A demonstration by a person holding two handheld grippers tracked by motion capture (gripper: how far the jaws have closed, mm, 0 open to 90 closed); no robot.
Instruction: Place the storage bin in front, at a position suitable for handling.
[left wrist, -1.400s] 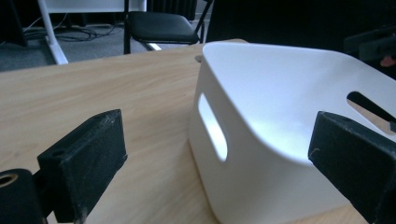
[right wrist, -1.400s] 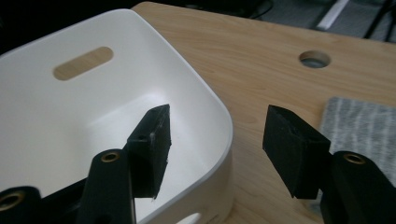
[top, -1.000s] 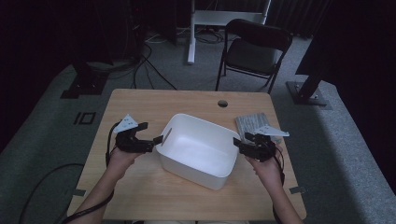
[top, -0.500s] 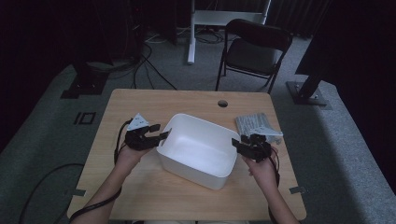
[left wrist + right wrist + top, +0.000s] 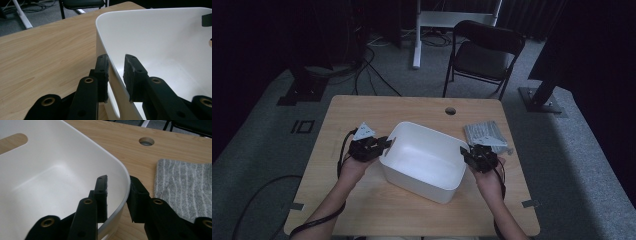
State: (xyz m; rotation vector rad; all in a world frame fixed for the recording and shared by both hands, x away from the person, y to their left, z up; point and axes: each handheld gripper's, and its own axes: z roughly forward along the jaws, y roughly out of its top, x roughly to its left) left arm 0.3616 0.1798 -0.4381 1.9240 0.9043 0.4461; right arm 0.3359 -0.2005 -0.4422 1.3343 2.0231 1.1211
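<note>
Tub: a white plastic tub (image 5: 424, 159) sits near the middle of the tabletop (image 5: 412, 107), turned at an angle to its edges; nothing shows inside it, and a slot handle is cut in each end wall.
Left gripper: the left gripper (image 5: 115, 75) straddles the tub's left end rim, one jaw outside the wall and one inside, spread with a gap still showing beside the rim.
Right gripper: the right gripper (image 5: 117, 197) straddles the opposite end rim the same way, jaws spread, not clamped on the wall.
Cloth: a folded grey striped cloth (image 5: 485, 135) lies by the tabletop's right edge, just beyond the right gripper.
Hole: a round cable hole (image 5: 450, 110) sits near the far edge.
Chair: a black folding chair (image 5: 482, 52) stands beyond the far edge.
Writing: no readable brand or label on any item.
</note>
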